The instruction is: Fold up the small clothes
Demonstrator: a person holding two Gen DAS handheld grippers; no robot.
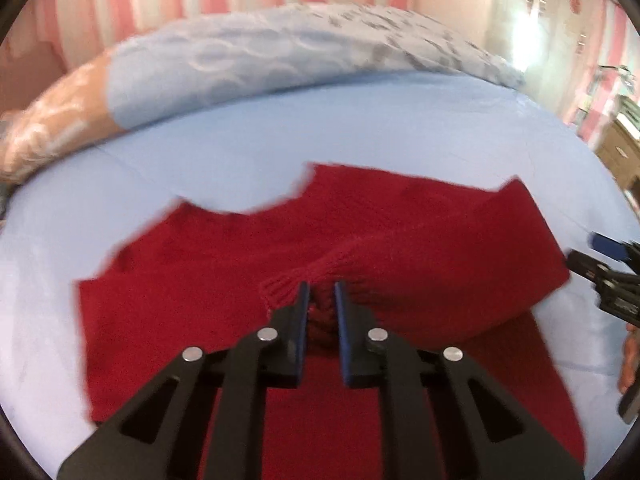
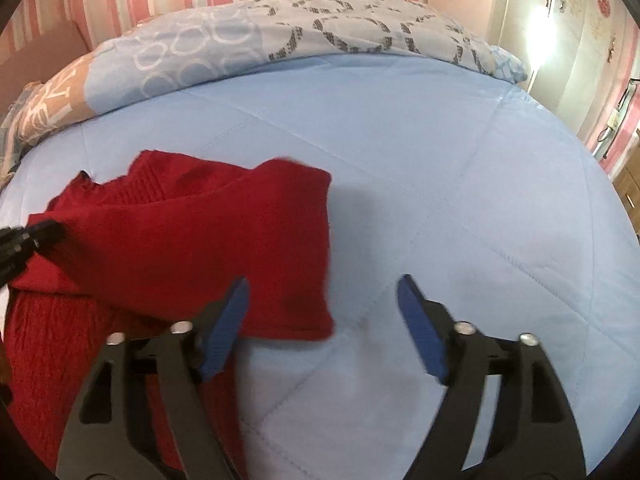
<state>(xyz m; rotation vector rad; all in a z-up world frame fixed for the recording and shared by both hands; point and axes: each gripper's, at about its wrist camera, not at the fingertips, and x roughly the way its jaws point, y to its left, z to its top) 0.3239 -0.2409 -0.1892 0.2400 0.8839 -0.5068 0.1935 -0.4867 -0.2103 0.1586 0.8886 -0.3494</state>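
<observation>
Left wrist view shows the left gripper with its jaws drawn close on the ribbed cuff of a red sweater, the knit bunched between them; the sleeve runs from the jaws up and to the right across the garment's body, which lies spread on the blue bed ahead of and below the jaws. Right wrist view shows the right gripper with its jaws wide apart and holding nothing; the sweater's folded edge lies just left of and under its left jaw, bare quilt between and ahead of the jaws. A patterned pillow sits far ahead.

Judging from this, the sleeve is being carried across the body. The risk is that the small pinch on the cuff slips and the sleeve drops crooked; or the pull drags the whole light sweater along the smooth quilt, since the right gripper pins nothing down, rumpling the fold.
</observation>
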